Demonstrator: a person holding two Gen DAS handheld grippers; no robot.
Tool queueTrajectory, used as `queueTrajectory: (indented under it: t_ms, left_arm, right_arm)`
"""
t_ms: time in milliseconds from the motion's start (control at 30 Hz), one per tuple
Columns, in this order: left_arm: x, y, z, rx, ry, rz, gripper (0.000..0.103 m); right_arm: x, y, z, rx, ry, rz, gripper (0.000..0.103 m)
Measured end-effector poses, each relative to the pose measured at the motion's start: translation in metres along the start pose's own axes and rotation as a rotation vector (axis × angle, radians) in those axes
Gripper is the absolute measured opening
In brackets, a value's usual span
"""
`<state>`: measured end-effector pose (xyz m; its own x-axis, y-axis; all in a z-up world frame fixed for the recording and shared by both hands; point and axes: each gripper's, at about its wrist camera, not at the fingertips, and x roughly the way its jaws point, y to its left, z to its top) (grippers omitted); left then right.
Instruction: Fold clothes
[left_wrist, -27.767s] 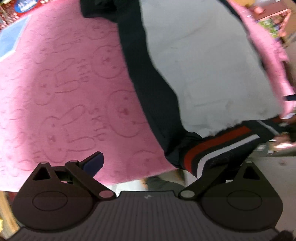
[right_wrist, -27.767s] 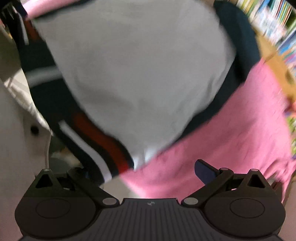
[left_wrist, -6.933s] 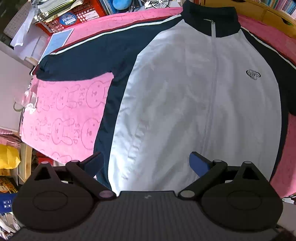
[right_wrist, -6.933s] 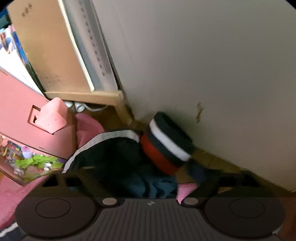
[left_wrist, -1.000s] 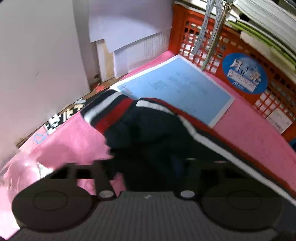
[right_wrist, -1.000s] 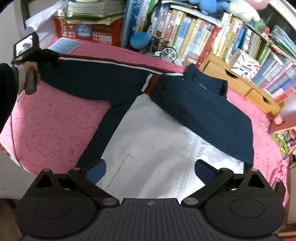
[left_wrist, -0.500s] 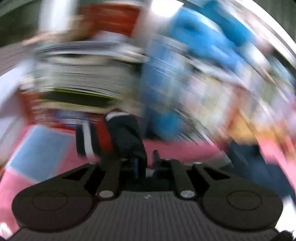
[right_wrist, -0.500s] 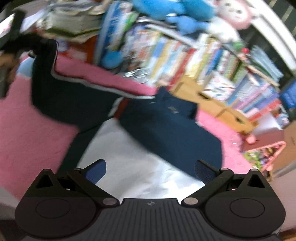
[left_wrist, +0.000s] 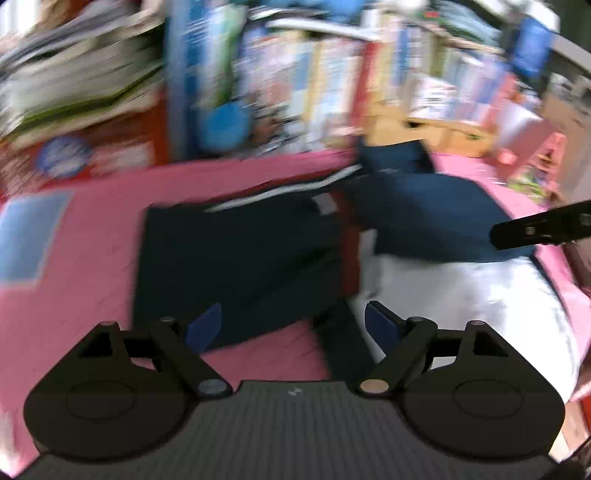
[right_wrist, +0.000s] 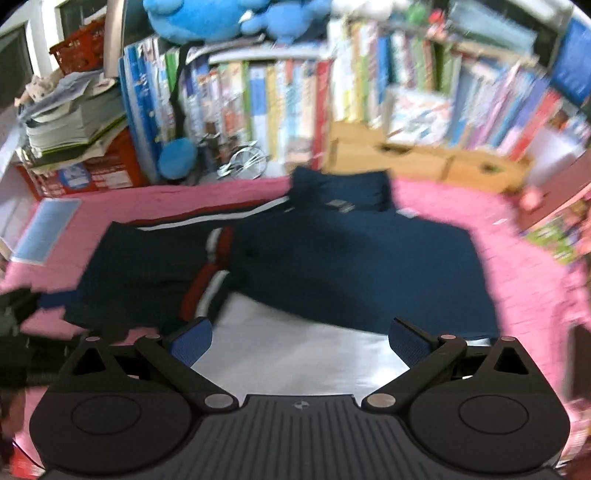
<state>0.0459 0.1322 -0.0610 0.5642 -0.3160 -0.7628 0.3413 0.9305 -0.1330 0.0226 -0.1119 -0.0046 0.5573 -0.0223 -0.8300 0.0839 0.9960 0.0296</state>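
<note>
A navy and white zip jacket lies on a pink rabbit-print blanket. One navy sleeve lies folded in over the body, and its red and white striped cuff rests near the middle. In the blurred left wrist view the same sleeve lies beyond my left gripper. Its jaws are opening, with nothing between the blue pads. My right gripper hovers open over the white front and holds nothing. It also shows as a dark bar at the right edge.
Packed bookshelves and wooden drawers stand behind the blanket. At the back left a red crate carries stacked papers. A blue sheet lies on the blanket's left end. A blue plush toy sits on top.
My left gripper was shut on the sleeve's cuff at the blanket's left end. It swung the sleeve over the jacket and let go. The right gripper shifted sideways above the jacket.
</note>
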Motion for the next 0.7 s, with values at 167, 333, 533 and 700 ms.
queueTrajectory:
  t_ms: [167, 333, 533, 700]
  left_arm:
    - [-0.020, 0.042, -0.028, -0.152, 0.062, 0.145, 0.086]
    - [-0.048, 0.062, -0.054, -0.251, 0.074, 0.263, 0.086]
    - [-0.058, 0.060, -0.058, -0.269, 0.088, 0.323, 0.086]
    - [-0.046, 0.045, -0.038, -0.241, 0.045, 0.330, 0.086]
  right_arm:
    - [0.073, 0.017, 0.005, 0.144, 0.069, 0.145, 0.094]
    - [0.128, 0.041, 0.010, 0.136, 0.093, 0.169, 0.074]
    - [0.149, 0.064, 0.004, 0.067, 0.119, 0.183, 0.015]
    - [0.098, 0.048, 0.025, -0.020, -0.019, 0.139, 0.007]
